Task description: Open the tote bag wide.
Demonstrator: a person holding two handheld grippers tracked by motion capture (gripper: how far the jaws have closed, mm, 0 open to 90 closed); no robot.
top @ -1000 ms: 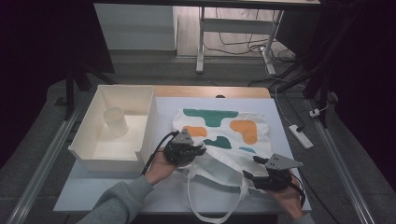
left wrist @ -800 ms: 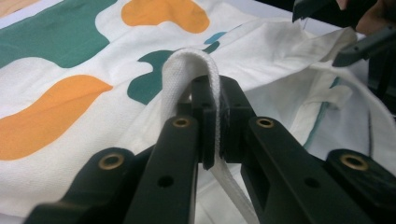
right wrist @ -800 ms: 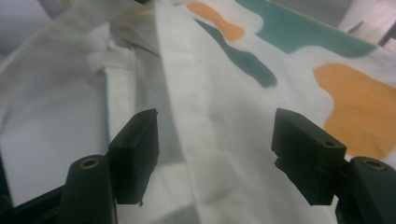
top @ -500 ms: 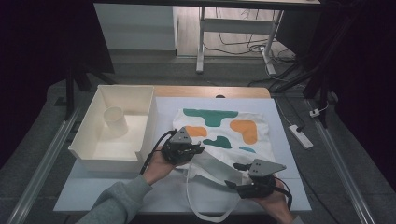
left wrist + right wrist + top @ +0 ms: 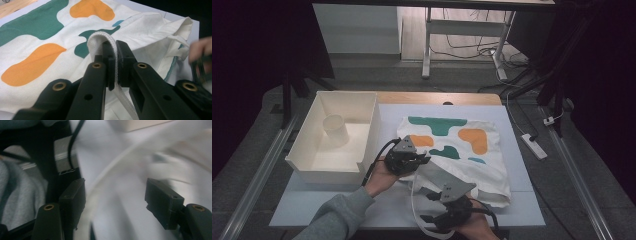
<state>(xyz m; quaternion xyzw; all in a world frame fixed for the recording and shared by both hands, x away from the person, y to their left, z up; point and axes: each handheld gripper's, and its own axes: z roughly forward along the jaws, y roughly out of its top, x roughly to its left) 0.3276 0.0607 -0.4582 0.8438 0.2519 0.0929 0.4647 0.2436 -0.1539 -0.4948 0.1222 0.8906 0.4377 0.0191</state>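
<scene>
- White cloth tote bag w/ green & orange blotches [image 5: 462, 150] lies flat on right half of desk [image 5: 522, 210]; mouth toward near edge
- Left gripper [image 5: 422, 161] at bag's near-left corner; jaws pinched tight on white woven strap [image 5: 100, 42]
- Right gripper [image 5: 432, 220] at near edge; jaws wide apart, nothing clamped; strap loop runs btwn them
- White plastic bin [image 5: 362, 107] at desk's left side

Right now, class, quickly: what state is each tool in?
Left tool: closed on the white strap of the tote bag.
Right tool: open, holding nothing; a strap passes between its jaws.
</scene>
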